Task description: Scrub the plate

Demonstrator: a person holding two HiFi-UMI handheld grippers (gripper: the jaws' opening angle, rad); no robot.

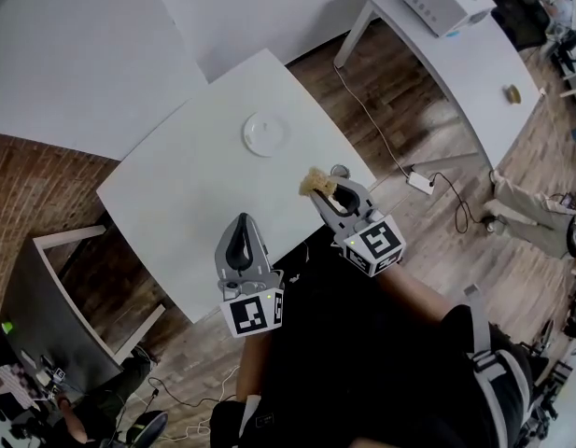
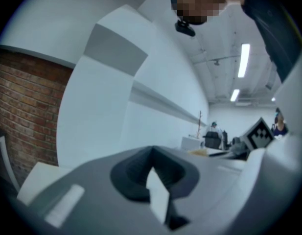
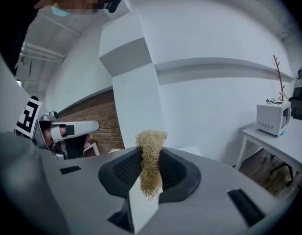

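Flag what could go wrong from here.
1. The plate lies loose on the smooth table, and the left tongs are shut, away from it: scrubbing may slide it.
2. The right tongs pinch the scrubber with only a short tuft sticking out, so their tips may scrape the plate.

The table point(image 1: 175, 203) has a white top, smooth and matt. The plate point(image 1: 265, 134) near its far edge is also white and smooth, with a faint shine; I cannot tell if it is ceramic or plastic. The scrubber point(image 3: 151, 165) is a tan bundle of coarse, dry fibres, rough and wiry. The left gripper point(image 2: 151, 155) and the right gripper point(image 1: 327, 194) have shells of grey matt plastic, with black ribbed pads point(image 3: 124, 169) inside. The floor point(image 1: 437, 250) is of brown wood planks. The wall point(image 2: 23, 102) is rough red brick.
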